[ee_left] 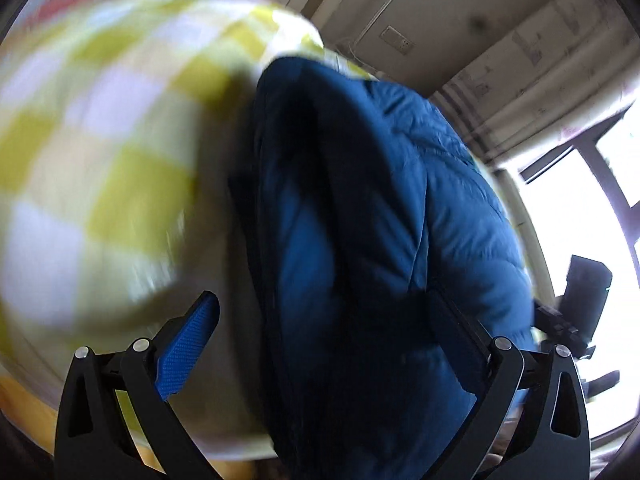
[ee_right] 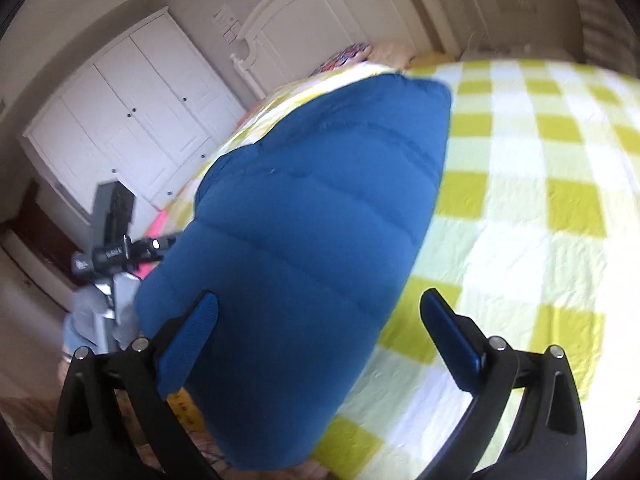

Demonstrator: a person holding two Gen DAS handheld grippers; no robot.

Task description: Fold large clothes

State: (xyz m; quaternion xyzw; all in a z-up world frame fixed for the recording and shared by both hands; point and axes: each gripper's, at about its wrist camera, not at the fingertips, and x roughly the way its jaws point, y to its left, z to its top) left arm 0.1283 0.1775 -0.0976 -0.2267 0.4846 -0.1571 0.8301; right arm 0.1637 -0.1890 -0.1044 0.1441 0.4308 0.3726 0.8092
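Jacket (ee_right: 304,216) fabric, blue and quilted, ran up between the fingers of both tools. On the right gripper (ee_right: 318,336) the fingers stood wide apart and released: the left pad lay against the padded cloth, while the right pad hung clear over the bedspread (ee_right: 540,208), pressing on nothing. On the left gripper (ee_left: 320,336) the fingers were spread as well, with a dark fold of the jacket (ee_left: 360,220) rising between them; its right pad was hidden behind the cloth, so I cannot tell whether anything was pinched there.

Outward from the fingers, the jacket lay along the near side of the bed, on the yellow-and-white checked bedspread, one end drooping over the edge. A white wardrobe (ee_right: 132,120) and the headboard (ee_right: 340,12) stood beyond.

Judging by its puffy quilting, the garment would be light, soft and springy, probably slick-shelled. It would be best gripped at a hem or stitched seam, where the padding is thinnest.
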